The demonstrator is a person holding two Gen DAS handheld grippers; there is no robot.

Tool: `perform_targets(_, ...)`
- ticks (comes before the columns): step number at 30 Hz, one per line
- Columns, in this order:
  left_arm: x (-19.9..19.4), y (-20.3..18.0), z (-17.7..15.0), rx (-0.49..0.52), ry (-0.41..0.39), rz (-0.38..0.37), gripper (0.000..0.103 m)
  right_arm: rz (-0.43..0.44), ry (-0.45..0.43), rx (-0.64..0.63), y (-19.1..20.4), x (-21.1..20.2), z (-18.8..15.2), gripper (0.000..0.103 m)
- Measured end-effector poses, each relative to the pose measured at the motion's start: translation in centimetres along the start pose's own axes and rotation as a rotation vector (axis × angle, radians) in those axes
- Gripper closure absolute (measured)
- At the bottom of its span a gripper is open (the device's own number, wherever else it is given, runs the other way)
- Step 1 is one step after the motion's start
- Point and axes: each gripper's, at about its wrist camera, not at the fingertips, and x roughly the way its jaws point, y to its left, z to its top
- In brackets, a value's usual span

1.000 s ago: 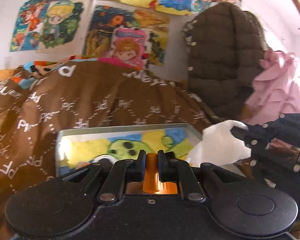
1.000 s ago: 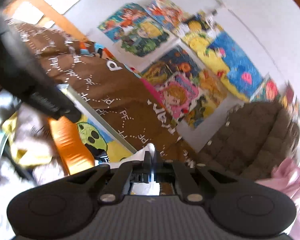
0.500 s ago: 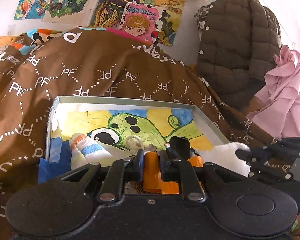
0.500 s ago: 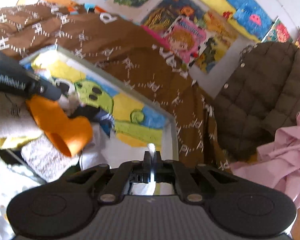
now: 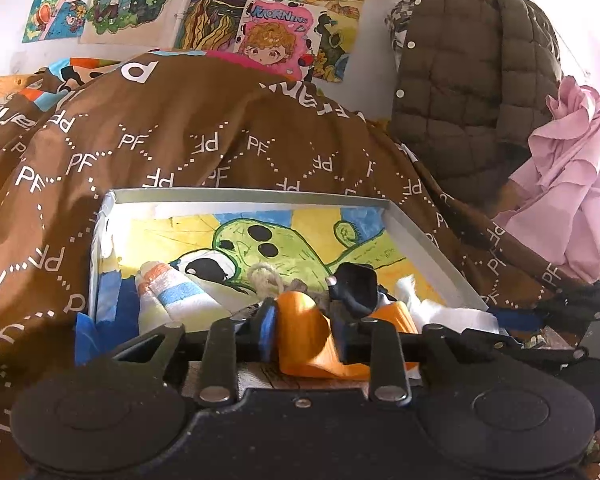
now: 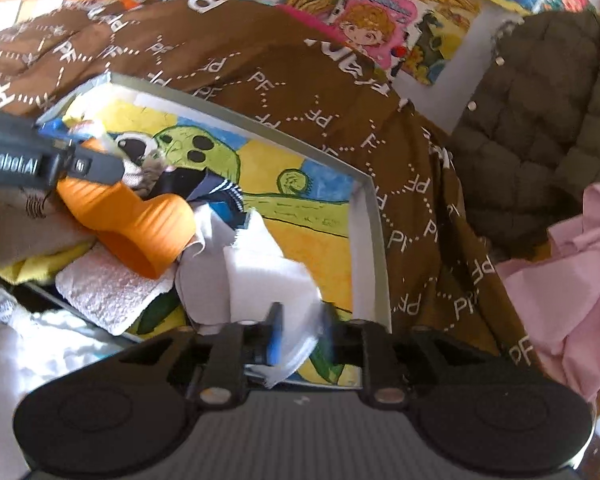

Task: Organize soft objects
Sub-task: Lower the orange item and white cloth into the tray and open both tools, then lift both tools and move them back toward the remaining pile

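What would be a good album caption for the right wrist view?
Right hand-held gripper lowers a white cloth into a cactus-painted box beside an orange sock.

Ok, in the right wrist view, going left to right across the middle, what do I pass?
Left tongs → orange sock → white cloth → box wall → brown blanket → pink cloth.

Right claw (image 6: 300,334) pinching white cloth (image 6: 266,280) over box (image 6: 366,216).
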Motion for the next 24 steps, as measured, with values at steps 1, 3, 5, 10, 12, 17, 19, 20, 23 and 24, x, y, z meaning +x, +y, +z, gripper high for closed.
perform_targets(1,-0.1,-0.3,0.1,0.007,0.000,0.004,0.064,0.009,0.000,0.014,-0.2,-0.2,0.0,0.068)
perform_targets(3,-0.5,-0.8,0.2,0.024,-0.001,0.004,0.054,0.010,-0.006,0.034,-0.6,-0.8,0.1,0.061)
perform_targets(5,-1.0,-1.3,0.2,0.041,-0.002,0.005,0.046,0.006,-0.014,0.045,-1.0,-1.5,0.2,0.054)
perform_targets(10,-3.2,-2.0,0.8,0.042,-0.044,0.034,0.034,-0.008,-0.065,0.094,-2.3,-4.5,0.9,0.039)
perform_targets(12,-4.5,-2.1,1.3,0.035,-0.072,0.047,0.028,-0.002,-0.086,0.118,-2.9,-5.8,1.2,0.036)
perform_targets(17,-8.3,-2.8,2.2,0.025,-0.121,0.084,0.010,0.035,-0.154,0.197,-4.3,-9.9,1.8,0.018)
perform_targets(19,-9.9,-3.2,2.2,0.031,-0.132,0.106,0.004,0.034,-0.181,0.218,-4.7,-11.8,1.8,0.010)
perform_targets(20,-10.5,-3.4,2.3,0.037,-0.138,0.114,0.003,0.028,-0.194,0.227,-4.8,-12.6,1.9,0.006)
perform_targets(23,-12.9,-4.1,2.3,0.046,-0.167,0.108,0.001,0.006,-0.230,0.241,-5.0,-15.1,1.6,0.000)
perform_targets(24,-13.7,-4.3,2.2,0.049,-0.178,0.111,0.001,0.000,-0.238,0.251,-5.1,-16.0,1.4,0.000)
